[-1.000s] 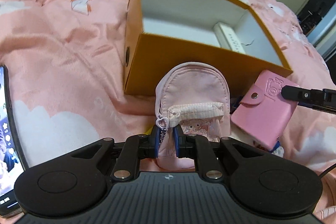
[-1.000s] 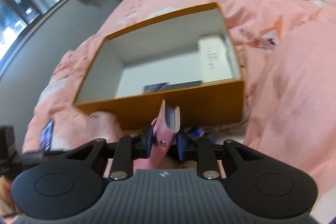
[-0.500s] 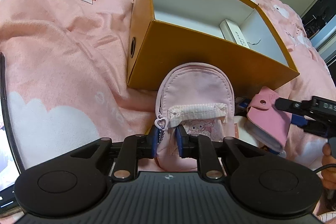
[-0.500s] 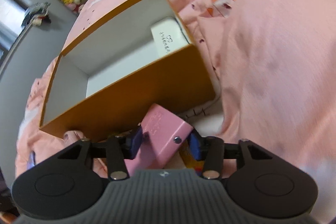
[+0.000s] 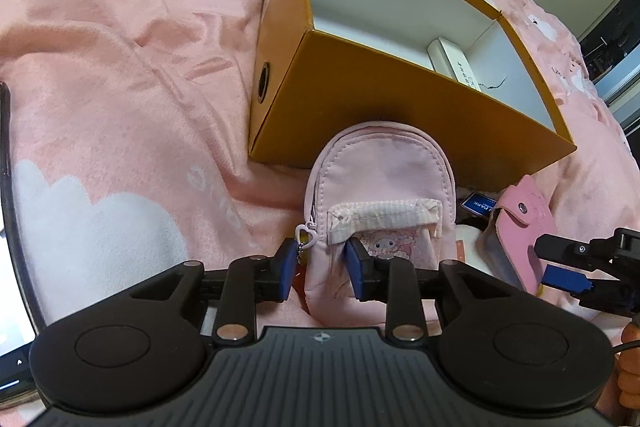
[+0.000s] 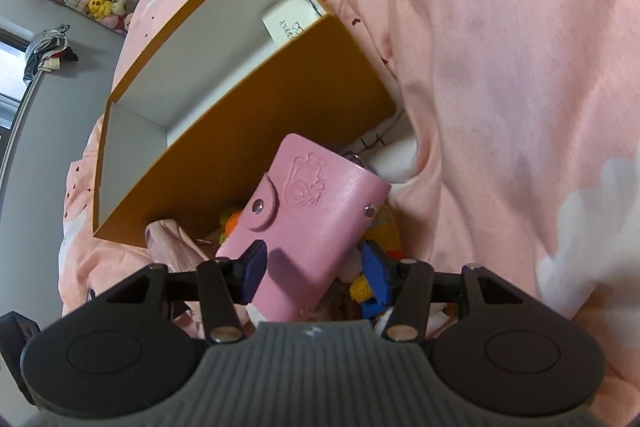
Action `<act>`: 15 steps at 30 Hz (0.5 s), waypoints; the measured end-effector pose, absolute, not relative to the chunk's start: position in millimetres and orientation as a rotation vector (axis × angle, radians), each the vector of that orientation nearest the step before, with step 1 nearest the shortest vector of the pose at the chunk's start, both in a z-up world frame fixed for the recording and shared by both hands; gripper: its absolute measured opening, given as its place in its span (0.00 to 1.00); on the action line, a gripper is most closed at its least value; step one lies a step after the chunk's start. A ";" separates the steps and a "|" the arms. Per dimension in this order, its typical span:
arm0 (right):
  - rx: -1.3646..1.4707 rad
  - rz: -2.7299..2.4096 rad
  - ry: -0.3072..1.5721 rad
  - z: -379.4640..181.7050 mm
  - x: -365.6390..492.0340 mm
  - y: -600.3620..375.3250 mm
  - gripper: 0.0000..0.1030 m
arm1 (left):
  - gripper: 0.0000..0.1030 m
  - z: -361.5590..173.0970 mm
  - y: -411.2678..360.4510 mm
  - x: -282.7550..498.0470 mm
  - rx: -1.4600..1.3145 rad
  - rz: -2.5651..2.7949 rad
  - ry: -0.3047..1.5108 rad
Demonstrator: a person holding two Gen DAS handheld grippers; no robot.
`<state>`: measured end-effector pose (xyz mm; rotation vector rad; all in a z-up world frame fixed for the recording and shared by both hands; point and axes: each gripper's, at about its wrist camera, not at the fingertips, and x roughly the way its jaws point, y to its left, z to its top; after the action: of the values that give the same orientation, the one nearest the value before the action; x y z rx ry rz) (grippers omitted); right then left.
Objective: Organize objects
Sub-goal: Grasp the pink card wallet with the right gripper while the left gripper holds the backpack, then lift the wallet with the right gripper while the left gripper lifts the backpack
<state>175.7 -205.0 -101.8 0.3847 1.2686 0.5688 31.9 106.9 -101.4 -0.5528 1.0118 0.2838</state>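
Fingers of the left gripper [image 5: 320,273] are opening around the bottom of the pouch [image 5: 380,203], a small pink backpack standing against the front wall of the box [image 5: 400,107]; the blue pads are sitting just off its fabric, so the box wall seems to be propping it up. Right gripper [image 6: 316,265] is standing about half open, its fingers flanking the wallet [image 6: 308,223] with gaps showing on both sides, so nothing is being squeezed. That wallet is lying tilted on a heap of small toys just before the box, apparently set down there. Both items are sitting outside the box on the bed [image 5: 120,87]; only a white case [image 5: 454,65] is lying inside it. Both grippers are pointing steeply downward toward the box front, the right one approaching from the side in the left view.
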 end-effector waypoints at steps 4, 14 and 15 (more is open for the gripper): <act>0.429 0.576 1.301 -111.9 180.7 -201.2 0.54 | 0.44 -105.8 107.6 35.3 -0.551 0.270 0.991; 0.343 0.640 1.117 -91.5 161.1 -188.5 0.27 | 0.23 -105.6 103.0 32.9 -0.558 0.260 0.955; 0.319 0.656 1.084 -85.7 157.5 -186.4 0.26 | 0.19 -104.1 101.7 31.5 -0.553 0.266 0.953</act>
<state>157.5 -186.4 -85.7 0.3187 1.0836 0.6557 31.5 101.7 -104.1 -0.5528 0.9526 0.2657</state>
